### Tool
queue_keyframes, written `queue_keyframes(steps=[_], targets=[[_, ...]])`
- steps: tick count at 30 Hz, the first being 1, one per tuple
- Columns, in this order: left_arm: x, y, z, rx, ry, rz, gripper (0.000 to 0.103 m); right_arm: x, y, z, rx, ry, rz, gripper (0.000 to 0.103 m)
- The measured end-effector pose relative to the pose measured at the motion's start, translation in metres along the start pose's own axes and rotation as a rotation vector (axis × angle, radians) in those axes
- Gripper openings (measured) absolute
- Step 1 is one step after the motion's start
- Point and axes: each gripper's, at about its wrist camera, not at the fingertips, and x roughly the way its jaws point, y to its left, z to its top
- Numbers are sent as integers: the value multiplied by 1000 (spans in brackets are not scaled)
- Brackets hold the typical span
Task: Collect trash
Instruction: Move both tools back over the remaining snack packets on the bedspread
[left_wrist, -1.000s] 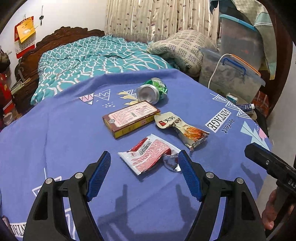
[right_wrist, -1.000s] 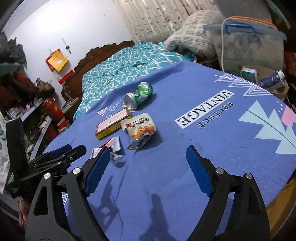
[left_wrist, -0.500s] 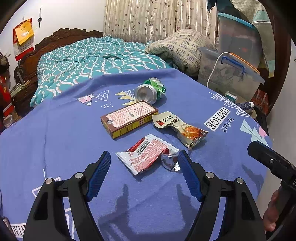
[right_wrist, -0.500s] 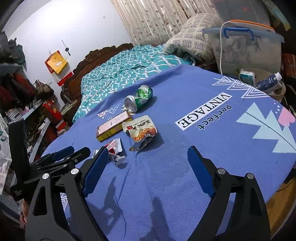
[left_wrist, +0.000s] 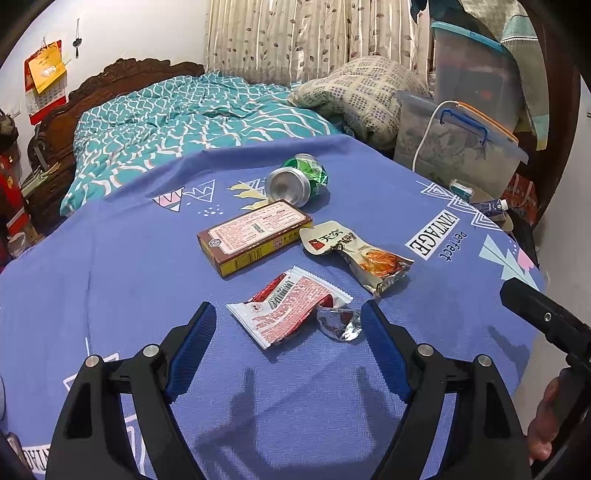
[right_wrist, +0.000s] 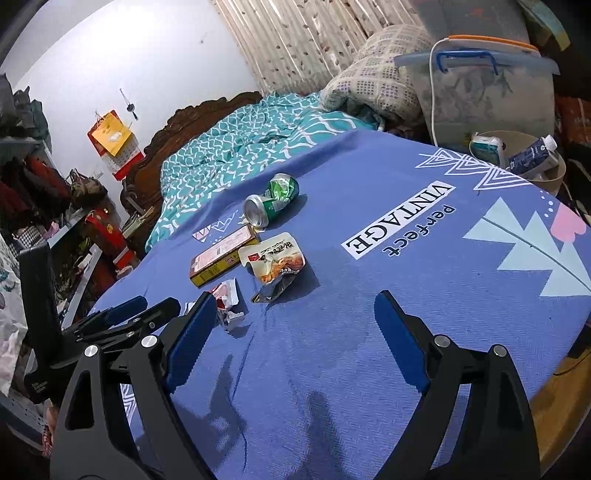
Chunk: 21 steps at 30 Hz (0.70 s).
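Blue cloth (left_wrist: 110, 280) covers the round table, with a bed (left_wrist: 177, 110) behind it and storage boxes (left_wrist: 461, 147) at the far right. Four pieces of trash lie close together near the middle of the cloth: a crushed green can (left_wrist: 299, 179) farthest away, a flat brown box (left_wrist: 255, 236) before it, a beige snack bag (left_wrist: 358, 254) to the right of the box, and a red and white wrapper (left_wrist: 291, 312) nearest.

Both tools hang above the cloth and hold nothing. The left gripper (left_wrist: 288, 325) has its jaws spread wide, and they have just been opening a little more; the right gripper (right_wrist: 295, 314) is also spread wide.

The wrapper is the key thing for the next move, I think. It lies just ahead of the left gripper, between the lines of its two blue pads (left_wrist: 195, 343) and touching neither. Its long axis runs slanted, from near left to far right, so the jaws cross it at an angle. A crumpled clear bit (left_wrist: 338, 323) at its right end sits just beside the right-hand pad. The left gripper is clearly nearer to it; the right one stands off to the right, with bare cloth under it.

A small bin (right_wrist: 524, 162) with trash in it stands at the far right, beyond the table edge. The cloth between the trash and that edge is open, so the way seems free.
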Motion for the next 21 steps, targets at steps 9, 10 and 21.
queue_keyframes(steps=[9,10,21], targets=[[-2,6,0,-26,-10,2,77,6,4,-2,-10,20,13,87],[-2,6,0,-28,-11,3,77,6,4,-2,-13,21,14,87],[-1,15,-2,-43,-9,8,77,11,9,-4,-33,47,26,87]])
